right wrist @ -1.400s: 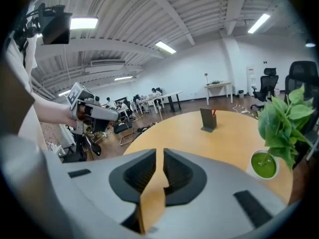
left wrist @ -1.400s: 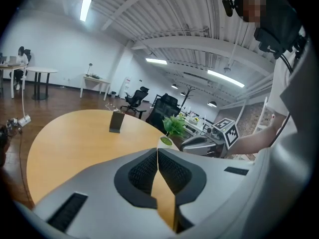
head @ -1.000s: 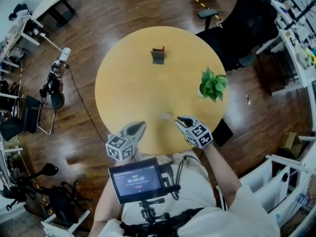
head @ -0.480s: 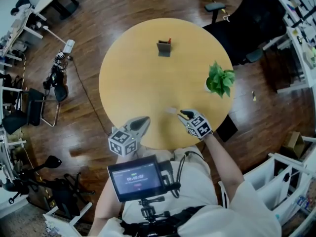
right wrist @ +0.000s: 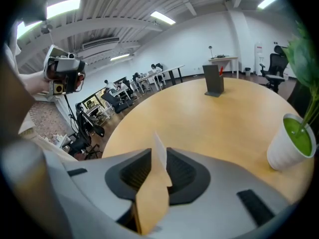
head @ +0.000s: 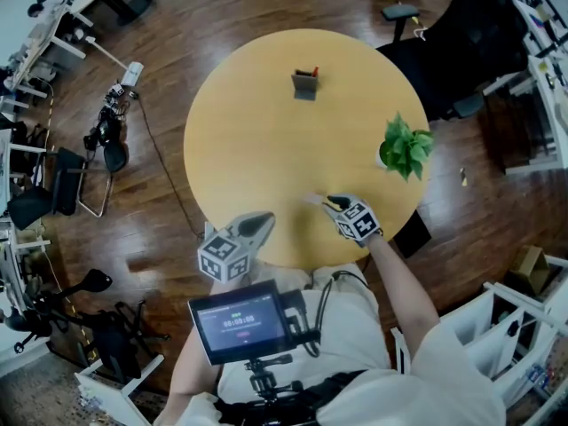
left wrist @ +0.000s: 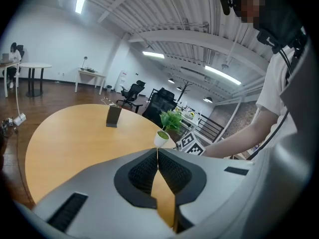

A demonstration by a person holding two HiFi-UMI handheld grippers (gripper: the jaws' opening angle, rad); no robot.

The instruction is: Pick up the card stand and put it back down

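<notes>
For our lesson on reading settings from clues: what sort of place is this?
Probably an open-plan office or lab: black swivel office chairs beside the round light-wood table, white desks along the walls, and long ceiling strip lights.

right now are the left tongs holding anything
No, the left tongs are shut pad to pad with nothing between them, only the table showing beyond.

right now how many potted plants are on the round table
1: the potted plant stands near the right edge of the table, on the person's right side. The whole tabletop is in view, so none looks hidden.
</notes>
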